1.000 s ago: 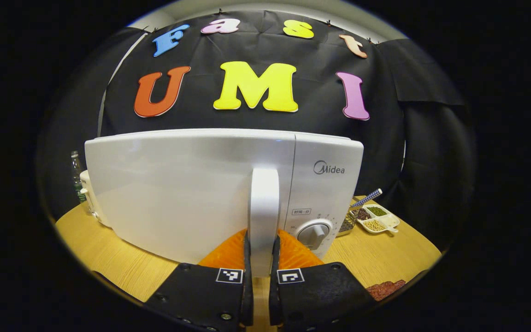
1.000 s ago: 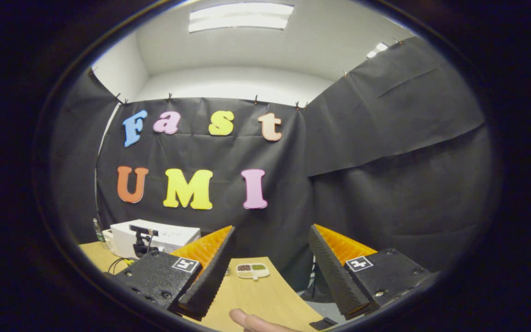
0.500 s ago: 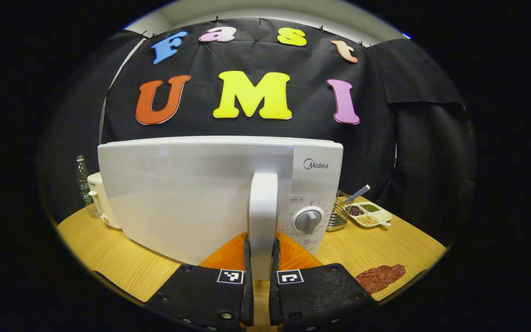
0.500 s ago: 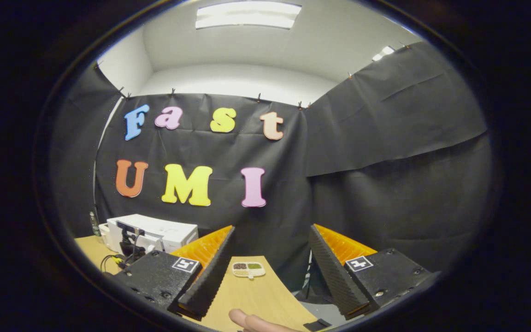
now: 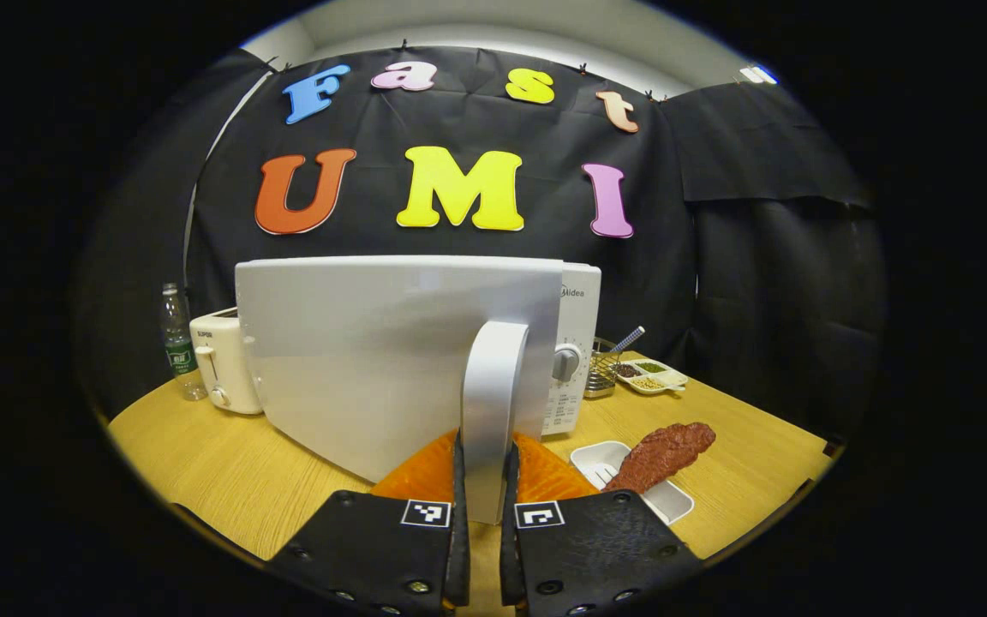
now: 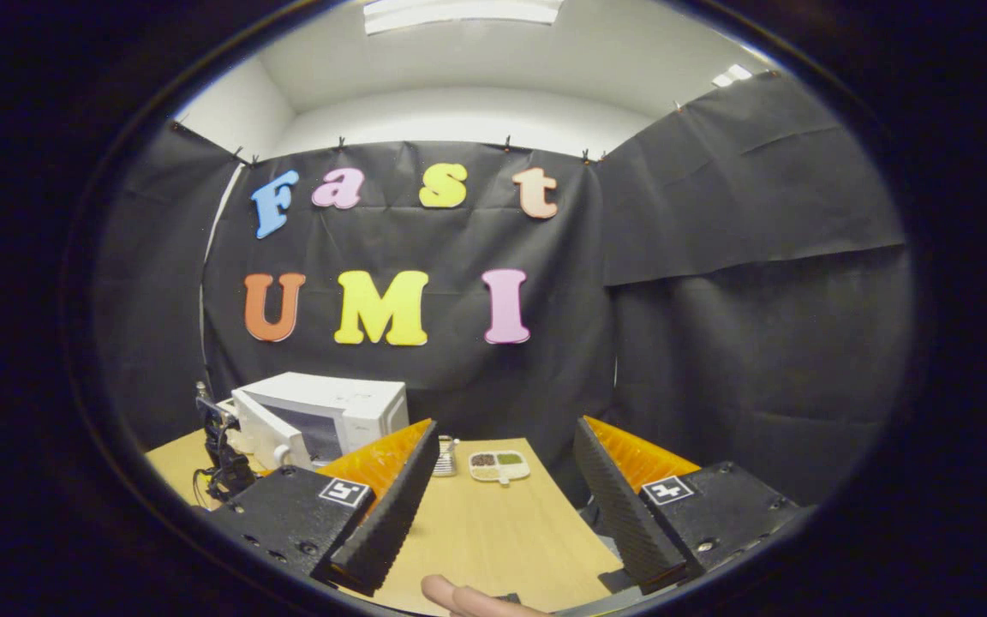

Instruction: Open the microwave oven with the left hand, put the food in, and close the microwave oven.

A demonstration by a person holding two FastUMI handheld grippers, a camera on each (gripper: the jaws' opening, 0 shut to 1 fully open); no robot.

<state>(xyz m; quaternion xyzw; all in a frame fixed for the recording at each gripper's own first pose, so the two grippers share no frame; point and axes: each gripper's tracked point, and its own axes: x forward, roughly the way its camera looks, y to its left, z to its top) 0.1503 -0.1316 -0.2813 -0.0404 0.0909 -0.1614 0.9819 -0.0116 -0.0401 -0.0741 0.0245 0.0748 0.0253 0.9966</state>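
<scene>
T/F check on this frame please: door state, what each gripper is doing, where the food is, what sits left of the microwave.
1. The left gripper is shut on the door handle. True.
2. The microwave door is fully closed. False: it is swung partly open.
3. The right gripper holds the food. False: its fingers are open and hold nothing.
4. The food lies on a white tray on the table. True.
5. A toaster stands left of the microwave. True.

White microwave oven (image 5: 577, 343) on wooden table, door (image 5: 373, 351) swung partly open, vertical door handle (image 5: 489, 411) facing forward, reddish-brown food piece (image 5: 660, 452) resting across white tray (image 5: 609, 457) beside it.
</scene>
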